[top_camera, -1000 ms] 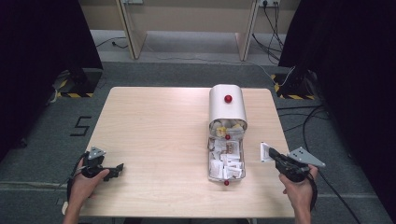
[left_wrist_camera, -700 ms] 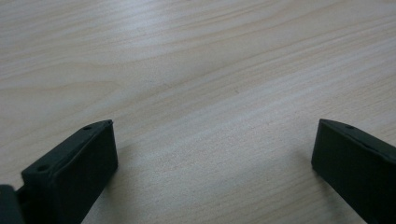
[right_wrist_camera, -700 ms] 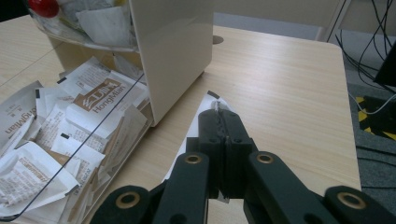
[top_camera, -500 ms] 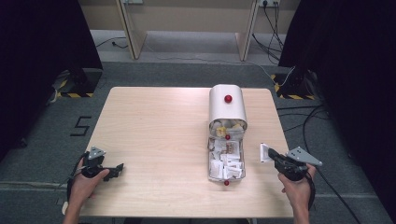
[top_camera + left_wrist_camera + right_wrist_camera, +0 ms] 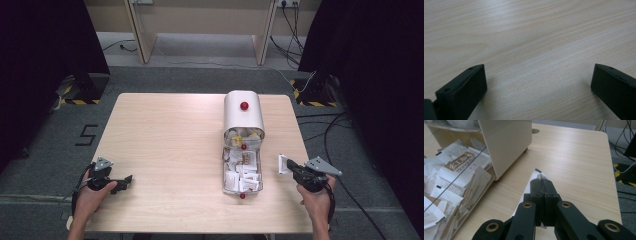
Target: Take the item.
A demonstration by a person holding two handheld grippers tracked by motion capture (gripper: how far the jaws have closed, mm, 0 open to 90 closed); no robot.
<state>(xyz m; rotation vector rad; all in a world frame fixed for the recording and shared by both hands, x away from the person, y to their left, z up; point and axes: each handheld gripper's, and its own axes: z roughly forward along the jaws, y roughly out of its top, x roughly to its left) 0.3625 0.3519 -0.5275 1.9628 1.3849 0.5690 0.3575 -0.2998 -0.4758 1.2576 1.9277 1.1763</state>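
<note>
Pale wood table (image 5: 165, 150) on grey carpet, dark curtains to either side, cables trailing at the back.

High view: cream box (image 5: 243, 112) with a red knob stands right of centre; its clear tray (image 5: 241, 170), pulled toward the person, is heaped with paper sachets. Right gripper (image 5: 286, 164) sits just beside the tray's right edge, pinching a white sachet (image 5: 283, 163) clear of the heap. Left gripper (image 5: 122, 181) rests near the table's front left corner, well apart from the box.

Left gripper view: two black jaws stand wide apart over bare wood (image 5: 529, 50), nothing between them.

Right gripper view: jaws pressed together on the sachet (image 5: 534, 180), whose white corner juts out past the tips above the table; tray of sachets (image 5: 454, 185) lies to the left, box wall (image 5: 504, 142) behind it.

Handling, judged: sachet looks light, thin and limp, likely to flop or slip if held by a corner alone. Best taken across a flat sealed edge with a firm pinch; contents may crush under heavy pressure.
</note>
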